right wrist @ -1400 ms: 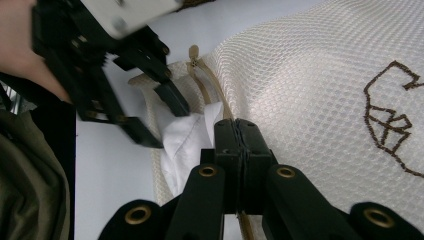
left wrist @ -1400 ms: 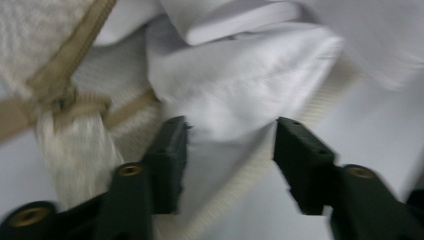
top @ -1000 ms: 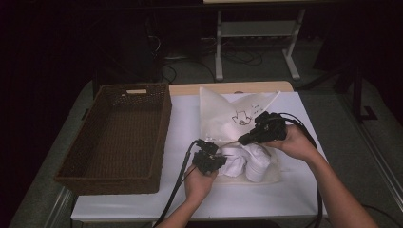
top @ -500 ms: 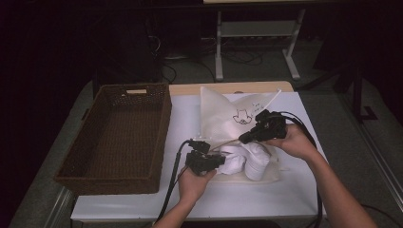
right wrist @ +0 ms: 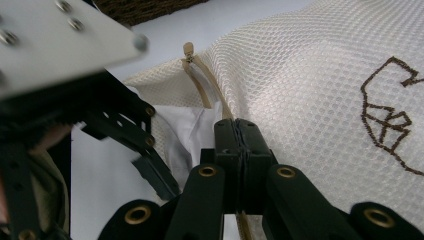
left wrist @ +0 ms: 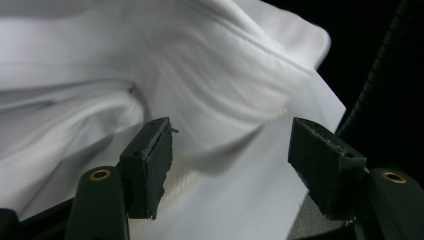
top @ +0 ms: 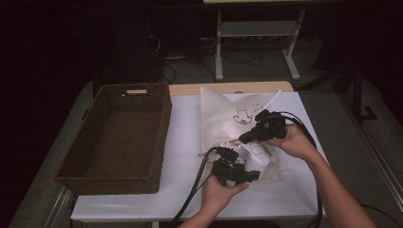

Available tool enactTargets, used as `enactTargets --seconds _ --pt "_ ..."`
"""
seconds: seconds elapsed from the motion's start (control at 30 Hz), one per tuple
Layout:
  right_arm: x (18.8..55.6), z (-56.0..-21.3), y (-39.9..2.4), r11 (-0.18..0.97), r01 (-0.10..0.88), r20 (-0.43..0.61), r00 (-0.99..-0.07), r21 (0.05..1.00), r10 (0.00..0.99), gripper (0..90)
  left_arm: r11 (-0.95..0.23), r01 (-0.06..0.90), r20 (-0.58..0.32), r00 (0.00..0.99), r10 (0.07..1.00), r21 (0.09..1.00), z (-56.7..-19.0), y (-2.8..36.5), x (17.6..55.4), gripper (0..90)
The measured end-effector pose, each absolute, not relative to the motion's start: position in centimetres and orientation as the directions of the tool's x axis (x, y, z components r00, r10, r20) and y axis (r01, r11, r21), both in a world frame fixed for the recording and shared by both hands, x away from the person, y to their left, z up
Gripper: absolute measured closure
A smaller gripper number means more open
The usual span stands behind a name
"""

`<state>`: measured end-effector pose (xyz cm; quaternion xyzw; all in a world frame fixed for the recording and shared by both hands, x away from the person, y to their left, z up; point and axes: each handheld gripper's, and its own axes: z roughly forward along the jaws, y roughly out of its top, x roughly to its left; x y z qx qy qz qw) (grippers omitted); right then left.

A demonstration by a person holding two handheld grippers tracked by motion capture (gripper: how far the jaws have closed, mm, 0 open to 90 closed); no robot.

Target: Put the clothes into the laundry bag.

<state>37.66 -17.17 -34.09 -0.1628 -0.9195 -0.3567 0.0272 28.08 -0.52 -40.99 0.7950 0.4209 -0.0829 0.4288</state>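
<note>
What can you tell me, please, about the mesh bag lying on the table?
The mesh bag is cream, fine honeycomb netting with a brown outline figure stitched on it and a beige zipper along its opening. It lies flat on the white tabletop, right of the wicker basket, its far corners pointed. White cloth bulges from its open near end. The right tool is clamped shut on the zipper edge; the left tool, whose jaws have just been opening, stands at the cloth.

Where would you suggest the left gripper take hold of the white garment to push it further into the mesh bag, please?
Probably the bunched fold of the white garment straight ahead of the open left gripper, coming from the bag's open end. The right gripper holds the mesh bag rim up there.
</note>
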Motion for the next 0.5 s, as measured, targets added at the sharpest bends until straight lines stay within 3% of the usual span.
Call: enactTargets --seconds 0.13,0.17,0.27,0.33,0.5 --pt "37.6 -34.3 -17.4 0.694 0.319 0.164 -0.945 0.646 0.282 88.3 -0.265 0.727 -0.459 0.628 0.628 0.633 -41.6 -1.7 28.7 34.7" --pt "37.6 -34.4 -17.5 0.693 0.321 0.164 -0.945 0.646 0.284 88.3 -0.266 0.724 -0.460 0.633 0.623 0.637 -41.8 -1.9 29.0 39.3" --pt "37.5 -34.5 -17.7 0.687 0.324 0.165 -0.943 0.651 0.288 88.4 -0.253 0.708 -0.447 0.640 0.625 0.660 -42.2 -2.2 29.5 67.7" --pt "37.3 -34.4 -17.8 0.690 0.320 0.160 -0.944 0.649 0.288 88.4 -0.235 0.701 -0.432 0.631 0.644 0.674 -42.4 -2.2 29.9 78.9" --pt "36.6 -33.8 -18.3 0.681 0.310 0.157 -0.948 0.663 0.278 88.7 -0.138 0.695 -0.428 0.573 0.699 0.706 -42.2 -0.6 31.5 82.6"
